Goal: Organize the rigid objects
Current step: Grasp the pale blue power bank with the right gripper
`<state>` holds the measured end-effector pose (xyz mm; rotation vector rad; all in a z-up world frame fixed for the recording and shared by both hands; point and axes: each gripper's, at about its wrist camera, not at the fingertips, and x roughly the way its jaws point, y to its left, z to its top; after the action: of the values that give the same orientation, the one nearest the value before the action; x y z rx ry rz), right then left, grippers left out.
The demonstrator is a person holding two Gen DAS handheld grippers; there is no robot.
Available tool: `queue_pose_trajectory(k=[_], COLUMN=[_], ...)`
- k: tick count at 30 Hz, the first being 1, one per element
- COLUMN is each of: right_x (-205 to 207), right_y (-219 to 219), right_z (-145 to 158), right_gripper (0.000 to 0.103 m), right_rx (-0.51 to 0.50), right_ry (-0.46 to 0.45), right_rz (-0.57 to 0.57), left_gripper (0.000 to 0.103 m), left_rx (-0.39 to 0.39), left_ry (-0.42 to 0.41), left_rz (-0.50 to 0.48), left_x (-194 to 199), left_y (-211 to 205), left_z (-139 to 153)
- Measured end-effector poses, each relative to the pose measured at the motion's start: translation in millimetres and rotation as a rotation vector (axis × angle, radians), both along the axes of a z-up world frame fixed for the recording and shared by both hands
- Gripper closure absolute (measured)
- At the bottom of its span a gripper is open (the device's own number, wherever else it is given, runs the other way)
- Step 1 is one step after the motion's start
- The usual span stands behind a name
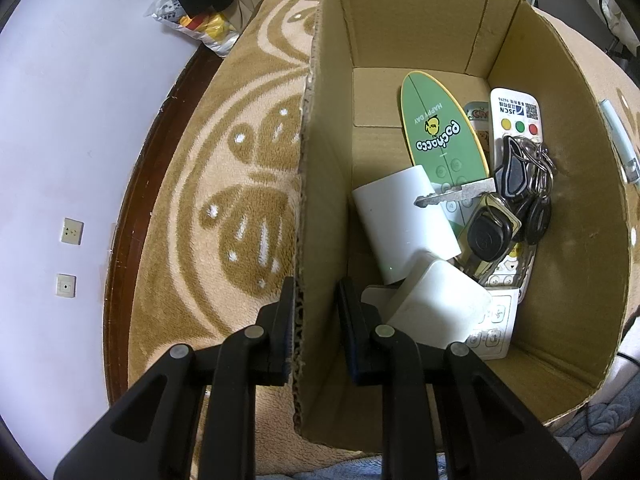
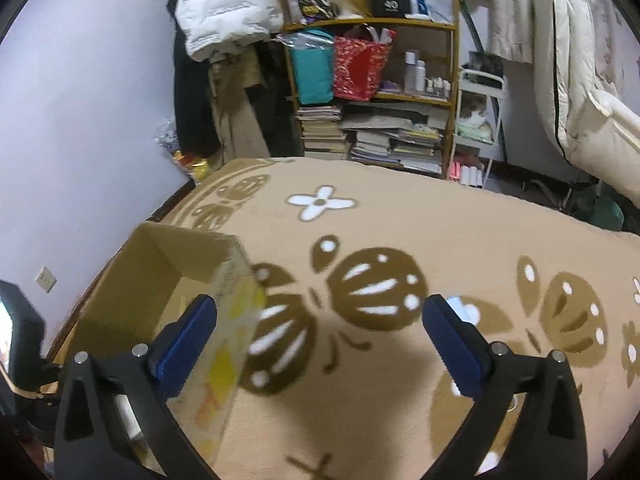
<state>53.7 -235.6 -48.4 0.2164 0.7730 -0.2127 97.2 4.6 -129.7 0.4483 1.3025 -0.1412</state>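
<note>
The cardboard box [image 1: 420, 20], steadied on the blanketed bed [image 2: 400, 220] by the left gripper [image 1: 316, 320] clamped on its wall, holds keys [image 1: 516, 184] and remotes, while the right gripper [image 2: 320, 332] is spread wide, empty.

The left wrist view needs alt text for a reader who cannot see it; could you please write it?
The left gripper is shut on the wall of an open cardboard box standing on a tan patterned blanket. Inside lie a green Pochacco board, a white remote, a bunch of keys and white blocks.
</note>
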Motion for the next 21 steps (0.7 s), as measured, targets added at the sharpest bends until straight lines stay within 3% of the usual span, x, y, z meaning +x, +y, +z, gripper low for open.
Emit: queue_pose_trajectory(k=[8, 21], right_x=[3, 2], right_y=[-48, -107], right_z=[-35, -102], right_gripper=[0.000, 0.000], right_rx=[-0.036, 0.073], right_ry=[0.110, 0.212], right_rz=[-0.089, -0.158], left_gripper=[0.082, 0.081], left_rx=[0.007, 0.018], left_ry=[-0.003, -0.006], left_rz=[-0.003, -0.013], left_x=[-1, -2], left_y=[-1, -4], left_z=[-1, -1])
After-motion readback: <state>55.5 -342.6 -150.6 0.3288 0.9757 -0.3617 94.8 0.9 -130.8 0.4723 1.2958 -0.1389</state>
